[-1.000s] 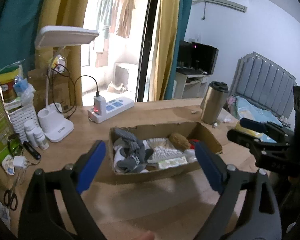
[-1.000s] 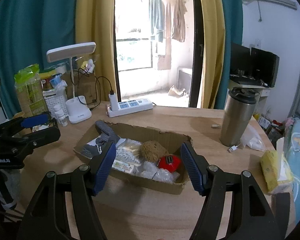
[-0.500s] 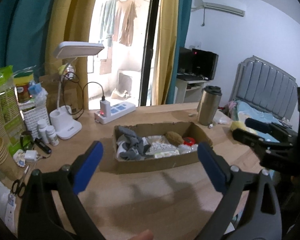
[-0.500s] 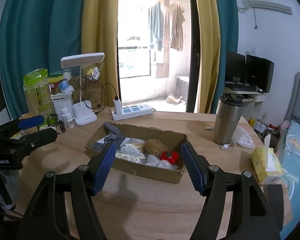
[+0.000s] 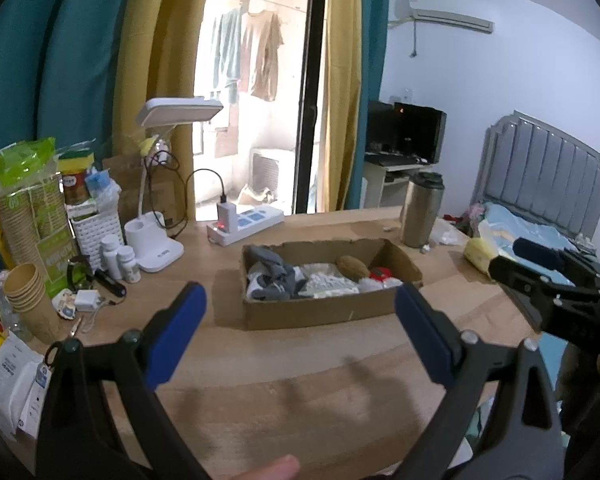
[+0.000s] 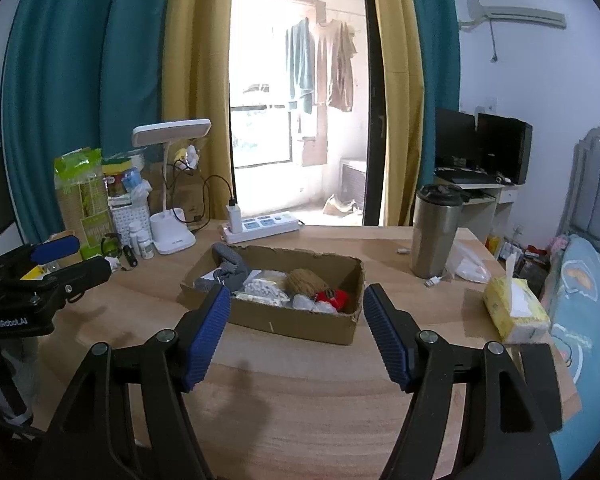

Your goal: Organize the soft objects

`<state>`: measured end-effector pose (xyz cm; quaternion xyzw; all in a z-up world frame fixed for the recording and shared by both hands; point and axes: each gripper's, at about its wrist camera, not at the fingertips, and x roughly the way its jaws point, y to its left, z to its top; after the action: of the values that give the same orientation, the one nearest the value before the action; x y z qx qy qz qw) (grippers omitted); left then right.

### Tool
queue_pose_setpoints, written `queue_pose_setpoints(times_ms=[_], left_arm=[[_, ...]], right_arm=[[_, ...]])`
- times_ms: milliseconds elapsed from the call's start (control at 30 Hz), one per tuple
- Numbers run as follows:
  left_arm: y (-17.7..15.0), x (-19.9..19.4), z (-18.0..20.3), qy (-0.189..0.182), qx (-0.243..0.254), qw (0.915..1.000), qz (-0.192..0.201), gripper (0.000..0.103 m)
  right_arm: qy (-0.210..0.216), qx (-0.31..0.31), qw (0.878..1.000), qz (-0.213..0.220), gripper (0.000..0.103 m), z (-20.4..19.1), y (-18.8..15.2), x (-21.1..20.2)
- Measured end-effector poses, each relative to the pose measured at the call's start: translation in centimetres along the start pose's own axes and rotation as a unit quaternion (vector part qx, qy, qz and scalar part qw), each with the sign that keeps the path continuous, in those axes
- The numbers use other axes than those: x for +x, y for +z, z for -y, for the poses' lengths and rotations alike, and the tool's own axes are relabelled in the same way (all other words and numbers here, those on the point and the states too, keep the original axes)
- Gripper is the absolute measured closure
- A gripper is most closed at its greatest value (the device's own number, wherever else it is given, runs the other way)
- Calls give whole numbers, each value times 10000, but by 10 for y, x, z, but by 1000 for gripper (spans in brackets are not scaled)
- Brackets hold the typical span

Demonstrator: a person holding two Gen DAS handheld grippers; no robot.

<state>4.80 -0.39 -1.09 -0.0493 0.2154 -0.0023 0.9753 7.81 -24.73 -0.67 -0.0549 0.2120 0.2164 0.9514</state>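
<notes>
Your cardboard box (image 6: 300,322) of soft things lies straight ahead of both tools, long side across your view, on the bare surface (image 6: 300,400). Right tool (image 6: 296,334) and left tool (image 5: 300,334) both gape wide, empty, about equally near; tumbler (image 6: 436,232) stands right
</notes>
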Motion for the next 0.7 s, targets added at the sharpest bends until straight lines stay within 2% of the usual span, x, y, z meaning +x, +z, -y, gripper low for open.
queue_pose_setpoints(times_ms=[700], left_arm=[[10,-39,10,-161,158,9986,475,7]], right_arm=[[-31,-37,9996,283,29,-5,2,-26]])
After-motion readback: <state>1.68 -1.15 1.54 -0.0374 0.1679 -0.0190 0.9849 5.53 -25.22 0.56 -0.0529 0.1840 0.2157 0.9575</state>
